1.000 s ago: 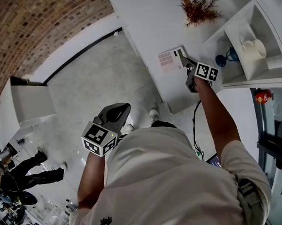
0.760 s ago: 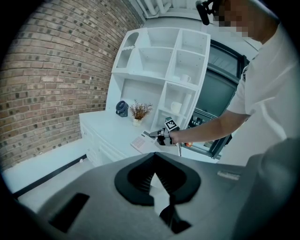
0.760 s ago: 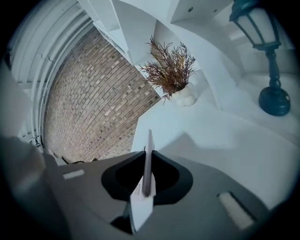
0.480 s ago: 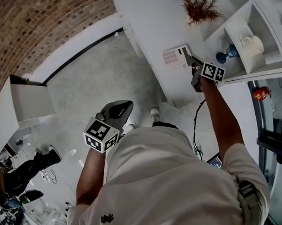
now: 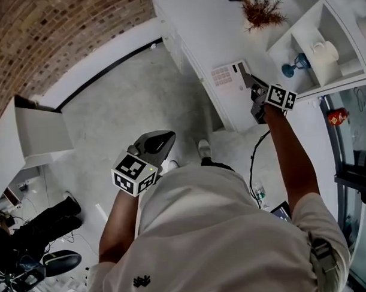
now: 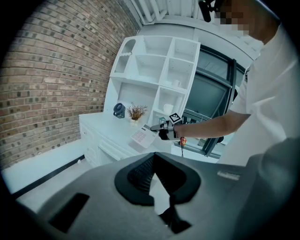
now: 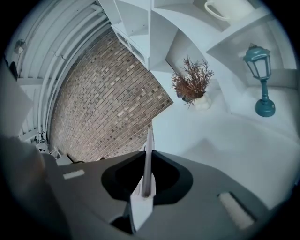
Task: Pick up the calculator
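Observation:
The calculator (image 5: 227, 75) is a flat white slab with pink and grey keys. My right gripper (image 5: 248, 81) is shut on its edge and holds it in the air over the front edge of the white counter (image 5: 193, 22). In the right gripper view the calculator (image 7: 140, 206) stands edge-on between the jaws of the right gripper (image 7: 147, 173). The left gripper view shows the calculator (image 6: 140, 137) and right gripper (image 6: 157, 127) from afar. My left gripper (image 5: 160, 141) hangs over the floor, well away from the counter. Seen from its own camera, the left gripper (image 6: 154, 159) is empty, its tips together.
A dried plant in a small pot (image 5: 261, 11) stands on the counter. A blue lantern (image 5: 293, 68) and a white mug (image 5: 323, 50) sit in the shelf unit beside it. A black cable (image 5: 255, 164) hangs below my right arm. Another person's legs (image 5: 42, 228) are at the lower left.
The right gripper has lifted the calculator off the counter and drawn it back toward the counter's front edge. The left gripper has shifted a little.

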Available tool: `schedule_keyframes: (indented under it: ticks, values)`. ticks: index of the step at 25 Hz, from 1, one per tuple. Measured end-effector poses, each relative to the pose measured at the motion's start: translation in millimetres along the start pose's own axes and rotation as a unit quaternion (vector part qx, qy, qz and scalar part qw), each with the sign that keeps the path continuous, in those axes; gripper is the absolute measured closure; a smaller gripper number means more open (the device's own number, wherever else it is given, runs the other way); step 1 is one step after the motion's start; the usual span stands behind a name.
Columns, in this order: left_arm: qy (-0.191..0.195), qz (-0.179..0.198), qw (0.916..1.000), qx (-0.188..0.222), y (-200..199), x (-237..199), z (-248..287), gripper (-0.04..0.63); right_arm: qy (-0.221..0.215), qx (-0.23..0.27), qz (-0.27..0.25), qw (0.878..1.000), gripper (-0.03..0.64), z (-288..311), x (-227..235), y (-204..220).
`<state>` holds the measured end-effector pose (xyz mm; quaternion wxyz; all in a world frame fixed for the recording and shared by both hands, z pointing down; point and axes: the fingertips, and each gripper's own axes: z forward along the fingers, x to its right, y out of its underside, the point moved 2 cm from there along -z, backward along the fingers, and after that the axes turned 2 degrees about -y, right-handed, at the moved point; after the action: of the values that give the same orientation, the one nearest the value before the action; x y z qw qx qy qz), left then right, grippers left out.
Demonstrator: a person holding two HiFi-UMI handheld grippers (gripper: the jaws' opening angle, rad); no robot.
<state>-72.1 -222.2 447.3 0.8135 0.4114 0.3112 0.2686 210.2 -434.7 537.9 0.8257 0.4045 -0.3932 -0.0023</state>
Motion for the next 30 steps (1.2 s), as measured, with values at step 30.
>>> schedule_keyframes:
  ticks: [30]
  values:
    - [0.049,0.006,0.9988,0.007,86,3,-115,0.589,-0.071,-0.023,-0.037,0.997,0.56,-45,-215,93]
